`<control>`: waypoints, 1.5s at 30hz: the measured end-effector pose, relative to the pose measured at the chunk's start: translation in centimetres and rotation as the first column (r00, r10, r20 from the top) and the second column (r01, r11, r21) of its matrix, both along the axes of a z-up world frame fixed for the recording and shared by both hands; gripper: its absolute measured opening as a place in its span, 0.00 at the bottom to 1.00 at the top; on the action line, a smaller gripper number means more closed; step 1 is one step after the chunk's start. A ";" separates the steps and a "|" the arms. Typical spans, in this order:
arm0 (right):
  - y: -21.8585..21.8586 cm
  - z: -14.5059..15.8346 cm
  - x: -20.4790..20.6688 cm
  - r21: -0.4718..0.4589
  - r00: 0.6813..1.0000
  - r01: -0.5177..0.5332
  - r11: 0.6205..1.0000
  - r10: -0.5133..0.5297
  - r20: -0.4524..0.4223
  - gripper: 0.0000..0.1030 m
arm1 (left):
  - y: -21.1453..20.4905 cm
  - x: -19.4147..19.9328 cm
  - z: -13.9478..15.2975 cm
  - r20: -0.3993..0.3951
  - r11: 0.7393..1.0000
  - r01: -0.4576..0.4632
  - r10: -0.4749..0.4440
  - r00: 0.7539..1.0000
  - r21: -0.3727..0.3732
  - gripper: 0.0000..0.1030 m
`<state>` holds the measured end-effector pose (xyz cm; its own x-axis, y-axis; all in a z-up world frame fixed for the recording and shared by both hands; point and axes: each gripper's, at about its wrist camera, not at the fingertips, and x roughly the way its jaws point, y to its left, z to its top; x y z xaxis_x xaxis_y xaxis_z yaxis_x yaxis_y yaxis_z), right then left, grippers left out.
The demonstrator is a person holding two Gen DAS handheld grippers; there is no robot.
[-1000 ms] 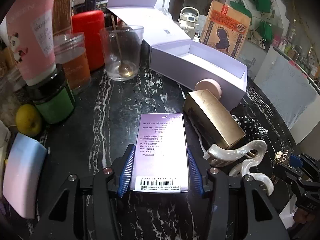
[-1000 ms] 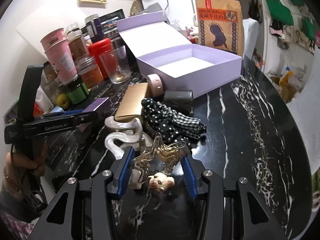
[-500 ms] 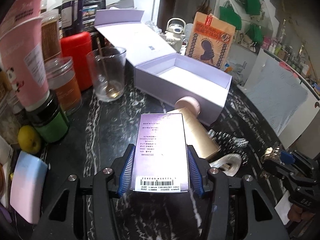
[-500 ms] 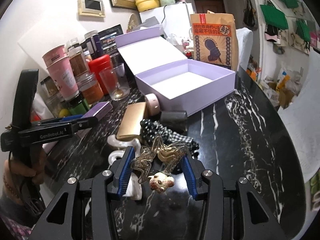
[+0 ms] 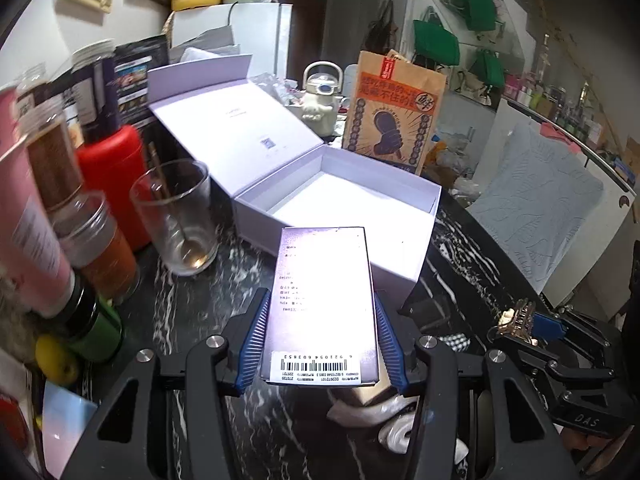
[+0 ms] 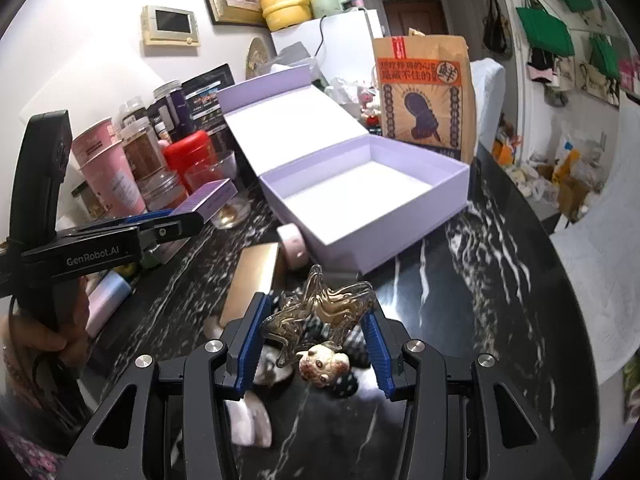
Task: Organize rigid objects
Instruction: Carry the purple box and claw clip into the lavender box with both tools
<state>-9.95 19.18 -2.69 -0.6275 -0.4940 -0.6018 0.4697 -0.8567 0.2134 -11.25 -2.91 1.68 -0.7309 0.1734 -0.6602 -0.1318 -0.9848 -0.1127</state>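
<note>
Left tongs (image 5: 322,344): clamped on a slim purple carton (image 5: 322,304), barcode end toward the camera, printed face up. Carton is held off the desk (image 5: 248,280), its far end overlapping the near wall of the open lavender gift box (image 5: 340,216) in the left wrist view. From the right wrist view the same carton (image 6: 210,198) shows tilted, off to the left of the box and in front of the jars.

Right tongs (image 6: 310,344): clamped on a translucent star-shaped hair claw (image 6: 320,316), a small cream animal-face charm (image 6: 322,362) at its near edge. Claw is raised over the clutter, just short of the gift box (image 6: 360,200).

Gift box: lid hinged back and lying open, white interior with nothing visible inside.

On the black marbled desk (image 6: 460,300) beneath the right tongs: gold rectangular box (image 6: 256,276), pink round item (image 6: 294,242) touching the gift box's near wall, black polka-dot fabric (image 6: 348,384), pearly white hair claw (image 6: 250,420).

Left of the gift box: drinking glass (image 5: 176,216) with a spoon inside, red canister (image 5: 116,176), pink tube (image 5: 24,216). Behind the box: brown paper bag (image 5: 396,116).
</note>
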 end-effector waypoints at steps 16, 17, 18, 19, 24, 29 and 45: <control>-1.3 3.7 -4.6 0.026 0.998 -0.026 0.999 0.027 -0.056 0.45 | 1.2 -4.3 2.9 -0.056 0.999 0.041 -0.042 0.998 -0.011 0.49; -1.3 3.9 -4.9 0.024 0.998 -0.023 0.999 0.025 -0.058 0.45 | 1.2 -4.6 3.2 -0.061 0.999 0.043 -0.044 0.997 -0.012 0.49; -1.3 4.2 -5.3 0.020 0.998 -0.023 1.000 0.024 -0.058 0.45 | 1.3 -4.9 3.3 -0.063 0.999 0.044 -0.045 0.997 -0.015 0.49; -1.3 4.5 -5.7 0.016 0.998 -0.023 1.000 0.024 -0.057 0.45 | 1.4 -5.3 3.7 -0.067 0.999 0.047 -0.049 0.997 -0.019 0.49; -1.9 5.9 -7.8 0.033 0.997 -0.010 0.999 0.013 -0.073 0.45 | 1.8 -6.7 5.0 -0.099 0.998 0.052 -0.056 0.993 -0.039 0.49; -2.5 7.0 -9.8 0.044 0.996 -0.011 0.999 0.015 -0.092 0.45 | 2.6 -8.5 5.8 -0.121 0.996 0.077 -0.083 0.989 -0.050 0.49; -3.7 9.4 -16.1 0.018 0.991 0.008 1.000 -0.006 -0.133 0.45 | 2.9 -15.5 6.3 -0.128 0.998 0.059 -0.062 0.990 -0.028 0.49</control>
